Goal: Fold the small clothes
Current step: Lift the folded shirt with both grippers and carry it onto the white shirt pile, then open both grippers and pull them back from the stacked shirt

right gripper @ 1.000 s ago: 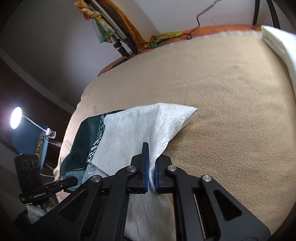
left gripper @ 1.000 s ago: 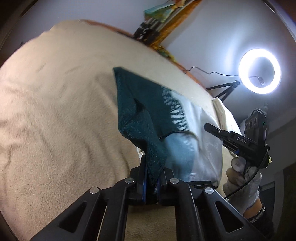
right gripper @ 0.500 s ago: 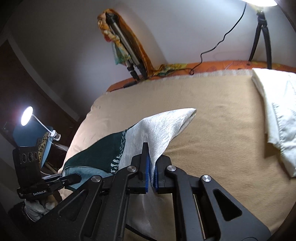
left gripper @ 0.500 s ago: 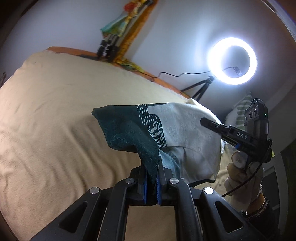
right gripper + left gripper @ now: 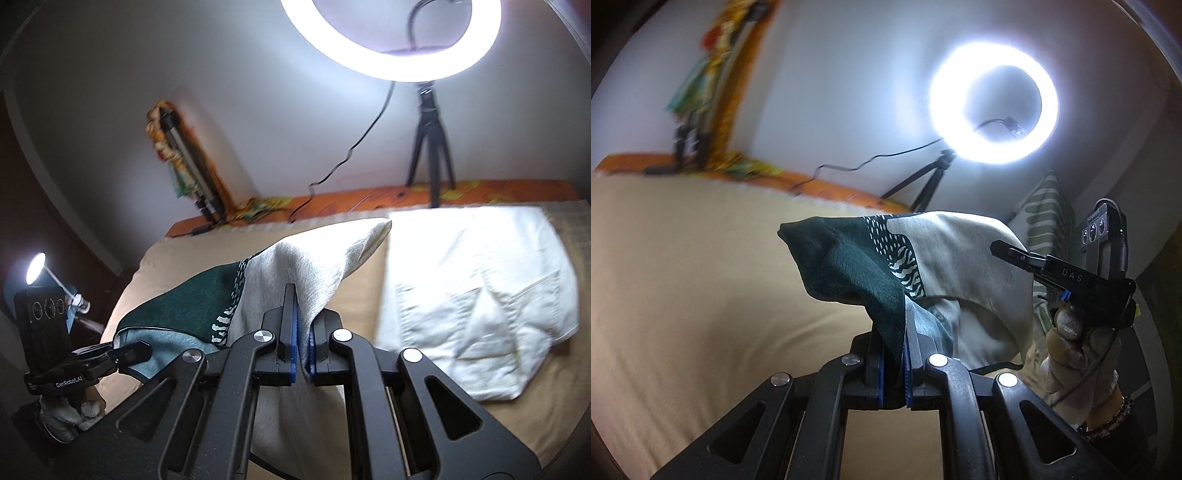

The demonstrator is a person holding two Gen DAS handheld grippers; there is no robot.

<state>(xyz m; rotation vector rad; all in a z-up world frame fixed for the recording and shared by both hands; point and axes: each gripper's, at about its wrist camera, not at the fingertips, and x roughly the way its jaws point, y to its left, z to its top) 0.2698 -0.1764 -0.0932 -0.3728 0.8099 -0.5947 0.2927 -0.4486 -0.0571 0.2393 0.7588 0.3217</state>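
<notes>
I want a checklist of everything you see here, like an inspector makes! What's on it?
Surface: beige blanket over an orange-edged bed.
Job's things: green-and-white cloth held up off the blanket by both ends.
Clutter: white shorts lying flat on the blanket.
Grippers: left hand-held gripper shut on the cloth's green end; right hand-held gripper shut on its white end.
Cables: black cable hanging from the ring light.
Surroundings: white wall, tripod, small lamp.
</notes>
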